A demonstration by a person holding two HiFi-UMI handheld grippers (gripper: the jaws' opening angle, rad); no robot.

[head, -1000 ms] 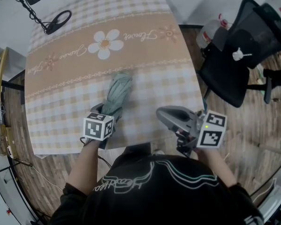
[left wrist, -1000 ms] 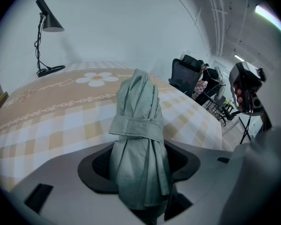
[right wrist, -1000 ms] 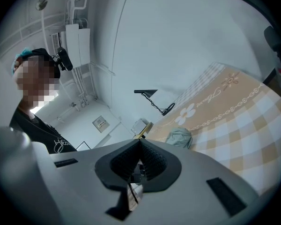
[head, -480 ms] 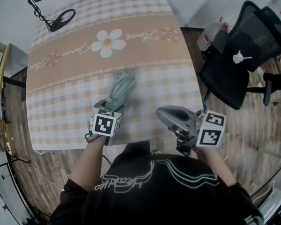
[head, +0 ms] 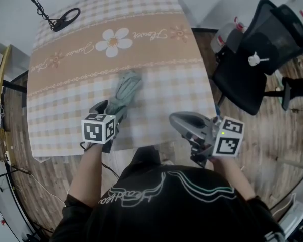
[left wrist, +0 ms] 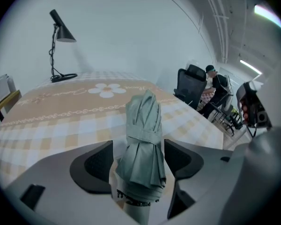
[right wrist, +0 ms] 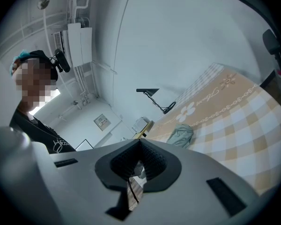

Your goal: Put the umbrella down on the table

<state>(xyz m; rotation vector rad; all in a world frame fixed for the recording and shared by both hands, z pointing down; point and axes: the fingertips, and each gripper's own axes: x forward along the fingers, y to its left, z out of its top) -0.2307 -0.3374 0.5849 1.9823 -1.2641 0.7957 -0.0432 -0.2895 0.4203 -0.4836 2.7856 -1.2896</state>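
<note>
The folded grey-green fabric umbrella (head: pixel 125 91) lies flat on the desk (head: pixel 156 59), which wears a beige-and-white checked cloth with a daisy print. It is toward the person's edge. Its handle end sits between the left tongs (head: pixel 109 114), whose jaws have just been opening and now stand wide, pads not pressing on the fabric. So the putting-down looks done. I'd say all that is left is drawing the left tongs back off the umbrella. The right tongs (right wrist: pixel 139 159) hang by the desk's near corner, jaws closed together on nothing.
</note>
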